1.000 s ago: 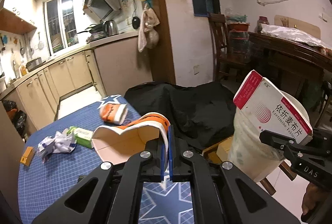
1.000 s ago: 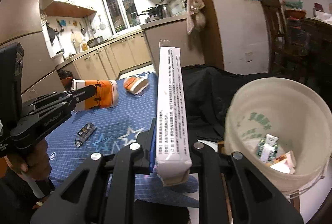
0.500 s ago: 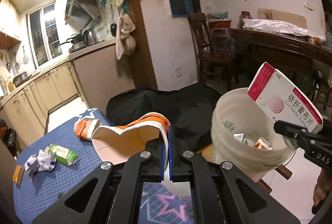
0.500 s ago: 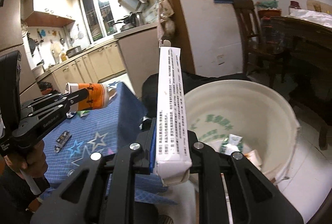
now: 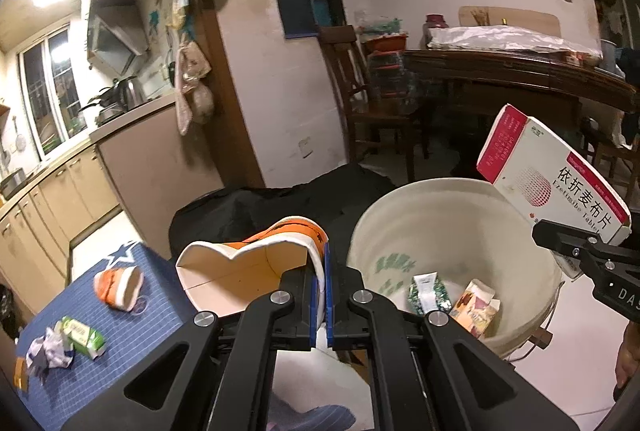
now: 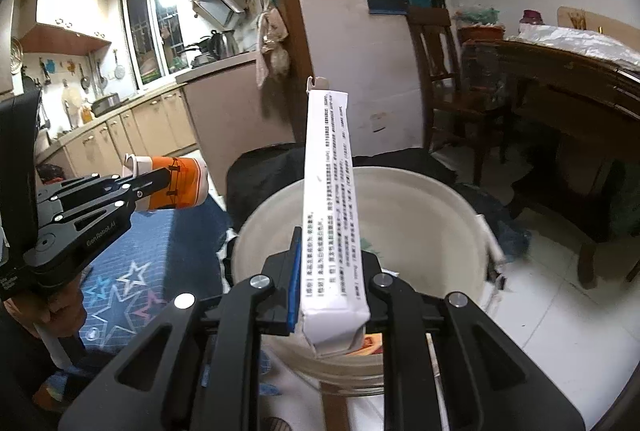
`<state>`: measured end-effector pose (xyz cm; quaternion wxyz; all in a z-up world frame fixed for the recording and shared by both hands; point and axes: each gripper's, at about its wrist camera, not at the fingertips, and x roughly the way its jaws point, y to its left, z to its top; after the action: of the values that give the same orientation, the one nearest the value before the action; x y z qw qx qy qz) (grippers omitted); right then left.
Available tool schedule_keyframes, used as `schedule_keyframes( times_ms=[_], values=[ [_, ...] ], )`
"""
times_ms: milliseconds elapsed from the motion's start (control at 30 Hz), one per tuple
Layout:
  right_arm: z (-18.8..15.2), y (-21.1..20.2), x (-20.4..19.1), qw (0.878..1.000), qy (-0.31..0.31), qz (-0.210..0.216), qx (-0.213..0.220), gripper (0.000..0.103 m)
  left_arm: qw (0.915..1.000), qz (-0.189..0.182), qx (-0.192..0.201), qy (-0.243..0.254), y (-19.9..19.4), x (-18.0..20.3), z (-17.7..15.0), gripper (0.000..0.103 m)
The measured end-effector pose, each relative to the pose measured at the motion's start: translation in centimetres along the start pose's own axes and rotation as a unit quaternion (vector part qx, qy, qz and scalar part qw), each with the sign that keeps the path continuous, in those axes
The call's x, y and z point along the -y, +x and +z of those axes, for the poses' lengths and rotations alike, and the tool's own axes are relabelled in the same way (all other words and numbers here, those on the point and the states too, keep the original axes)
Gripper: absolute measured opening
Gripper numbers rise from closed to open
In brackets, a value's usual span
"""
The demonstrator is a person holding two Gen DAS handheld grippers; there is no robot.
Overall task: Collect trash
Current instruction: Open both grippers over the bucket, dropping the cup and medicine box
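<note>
My left gripper is shut on the rim of a squashed orange and white paper cup, held just left of the white trash bucket; the cup also shows in the right wrist view. My right gripper is shut on a white medicine box, held upright over the bucket. The box also shows in the left wrist view above the bucket's right rim. Several wrappers lie in the bucket.
On the blue star-patterned table lie another crushed orange cup, a green packet and crumpled paper. A black cloth lies behind the bucket. A wooden chair and dark table stand at the back right.
Both grippers have moved right, off the table towards the bucket. The medicine box now hangs over the bucket and the cup is beside its left rim. Both grips are unchanged.
</note>
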<state>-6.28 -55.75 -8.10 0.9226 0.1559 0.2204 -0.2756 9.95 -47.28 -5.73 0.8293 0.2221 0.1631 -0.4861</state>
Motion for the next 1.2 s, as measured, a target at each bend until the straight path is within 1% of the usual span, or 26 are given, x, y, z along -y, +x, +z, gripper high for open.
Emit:
schedule_keyframes(
  times_ms=[100,200,367,600,733,1067,1200],
  values=[
    [0.0,0.1,0.8,1.0,0.002,-0.009,0.0,0.015,0.9999,-0.013,0.001,0.007,0.9,1.1,0.5,0.004],
    [0.0,0.3,1.7,1.0,0.007,-0.018,-0.001,0.015,0.9994,-0.025,0.005,0.024,2.0,2.8,0.9,0.004],
    [-0.1,0.6,2.8,0.999,0.012,-0.033,-0.004,0.015,0.9987,-0.034,0.008,0.036,3.5,4.4,1.7,0.004],
    [0.3,0.9,3.8,0.998,0.011,-0.056,-0.008,0.015,0.9975,-0.058,0.012,0.039,4.9,5.2,2.6,0.004],
    [0.3,1.4,3.9,0.998,0.012,-0.062,-0.014,0.015,0.9967,-0.064,0.014,0.048,5.2,5.8,2.6,0.004],
    [0.3,2.5,3.6,0.998,0.015,-0.06,-0.027,0.015,0.9947,-0.092,0.004,0.046,6.5,6.1,2.4,0.004],
    [0.9,3.3,3.5,0.998,0.007,-0.061,-0.028,0.015,0.9932,-0.105,0.004,0.05,7.0,6.4,2.5,0.004]
  ],
)
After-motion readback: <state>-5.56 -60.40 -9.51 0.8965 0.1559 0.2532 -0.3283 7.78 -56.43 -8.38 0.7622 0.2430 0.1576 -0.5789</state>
